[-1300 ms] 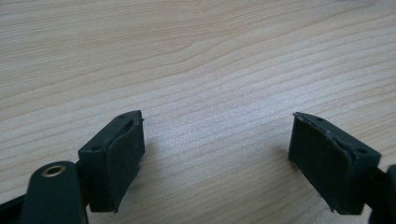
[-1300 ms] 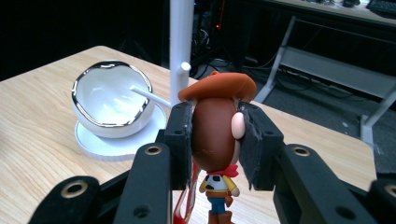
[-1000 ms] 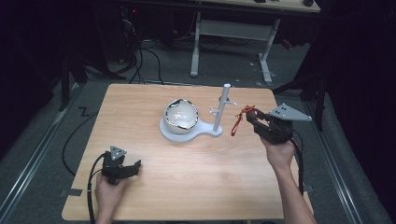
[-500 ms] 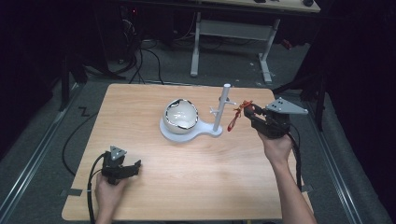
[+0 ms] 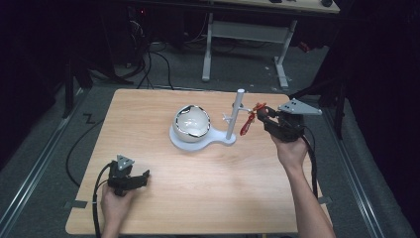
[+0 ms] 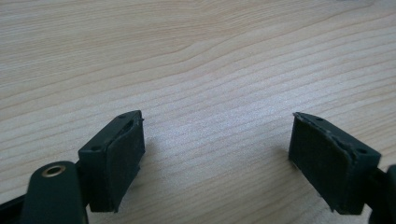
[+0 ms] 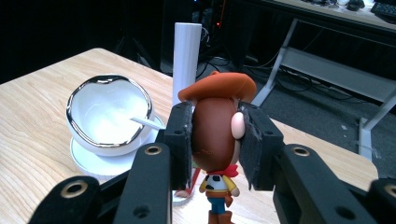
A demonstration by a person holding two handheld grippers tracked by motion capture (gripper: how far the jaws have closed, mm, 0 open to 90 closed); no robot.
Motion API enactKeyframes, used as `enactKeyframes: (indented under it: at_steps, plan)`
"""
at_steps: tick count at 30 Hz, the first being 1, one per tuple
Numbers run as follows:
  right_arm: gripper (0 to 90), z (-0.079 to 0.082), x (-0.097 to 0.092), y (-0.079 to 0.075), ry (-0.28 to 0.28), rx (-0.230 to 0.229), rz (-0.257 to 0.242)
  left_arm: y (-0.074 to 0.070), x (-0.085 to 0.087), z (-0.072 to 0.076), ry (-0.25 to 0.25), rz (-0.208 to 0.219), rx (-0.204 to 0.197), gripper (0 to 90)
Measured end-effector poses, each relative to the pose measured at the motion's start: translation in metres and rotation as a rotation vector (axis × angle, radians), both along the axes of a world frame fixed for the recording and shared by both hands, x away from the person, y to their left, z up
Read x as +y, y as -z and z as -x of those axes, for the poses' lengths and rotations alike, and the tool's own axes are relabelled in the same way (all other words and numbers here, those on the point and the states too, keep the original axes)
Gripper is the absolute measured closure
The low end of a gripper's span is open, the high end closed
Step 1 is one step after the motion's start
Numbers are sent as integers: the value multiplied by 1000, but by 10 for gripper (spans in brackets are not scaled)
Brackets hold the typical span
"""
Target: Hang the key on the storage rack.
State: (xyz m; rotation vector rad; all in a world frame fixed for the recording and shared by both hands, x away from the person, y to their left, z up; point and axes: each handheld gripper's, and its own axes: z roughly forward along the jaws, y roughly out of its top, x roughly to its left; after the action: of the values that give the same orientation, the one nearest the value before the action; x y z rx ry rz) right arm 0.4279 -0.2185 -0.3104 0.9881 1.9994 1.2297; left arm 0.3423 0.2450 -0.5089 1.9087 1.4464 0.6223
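A: Big picture first: the wooden bench (image 5: 198, 198) is in front of you, with the white stand (image 5: 198, 141) sitting mid-bench, its post (image 5: 235, 116) upright on the right of the base.

B: And on that base, the white bowl (image 5: 192, 121) with the silver rim, tilted open towards you in the right gripper view.

A: Now your right gripper (image 5: 262, 115): it is up off the bench, just right of the post, and its jaws are clenched on the cowboy figure (image 7: 215, 140).

B: Look where they bite: the pads squeeze the figure's head from both sides, just under the brown hat brim. The body with the red scarf hangs free below the jaws.

A: In the high view the figure (image 5: 246, 124) dangles close beside the post; I can't tell whether it touches it.

B: Your left gripper (image 5: 141, 178) lies low on the near left of the bench, well apart from the stand, jaws released, bare wood between them.
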Motion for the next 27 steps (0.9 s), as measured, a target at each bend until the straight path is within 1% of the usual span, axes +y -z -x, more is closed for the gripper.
enactKeyframes:
  at_steps: [12,27]
  plan:
    - [673,-4,7,-4,-2,1,11,0,0,0,0,0,0,187]
    - [673,-12,9,1,1,23,11,0,0,0,0,1,0,188]
